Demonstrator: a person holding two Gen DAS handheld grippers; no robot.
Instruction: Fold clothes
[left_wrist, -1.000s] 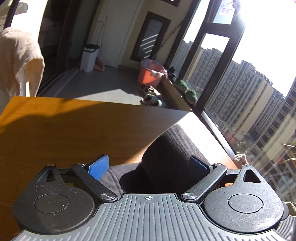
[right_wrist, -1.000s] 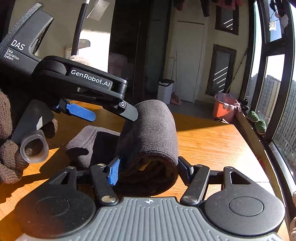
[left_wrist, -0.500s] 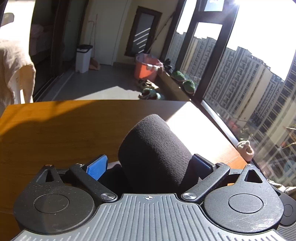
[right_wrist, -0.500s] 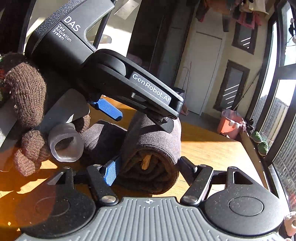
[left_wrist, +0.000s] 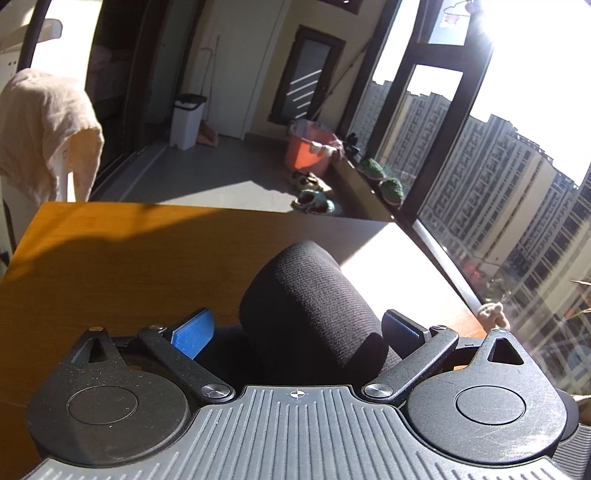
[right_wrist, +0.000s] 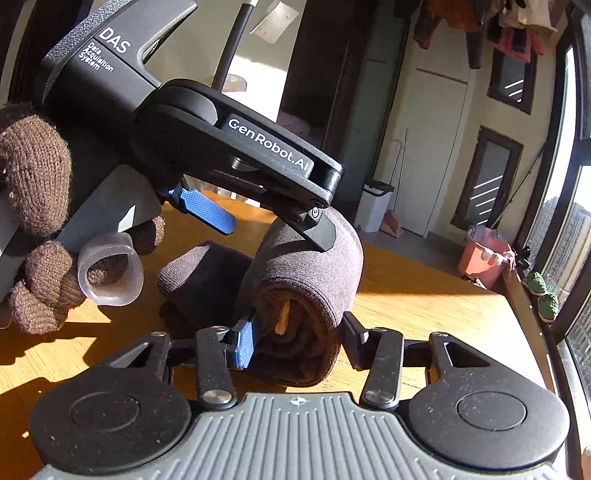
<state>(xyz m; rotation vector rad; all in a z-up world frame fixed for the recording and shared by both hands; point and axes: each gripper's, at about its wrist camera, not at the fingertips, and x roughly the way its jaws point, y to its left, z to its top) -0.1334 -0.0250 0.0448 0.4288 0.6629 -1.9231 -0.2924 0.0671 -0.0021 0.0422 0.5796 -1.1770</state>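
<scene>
On the sunlit wooden table (right_wrist: 424, 306), the right gripper (right_wrist: 295, 341) pinches the rolled dark knit garment (right_wrist: 306, 291) while the left gripper (right_wrist: 275, 230), spread, straddles it; keeping the roll tight calls for even pressure.

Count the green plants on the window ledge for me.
2. Both sit side by side on the ledge past the orange bucket: one plant farther off, one plant nearer the table. More may be hidden beyond the frame.
</scene>
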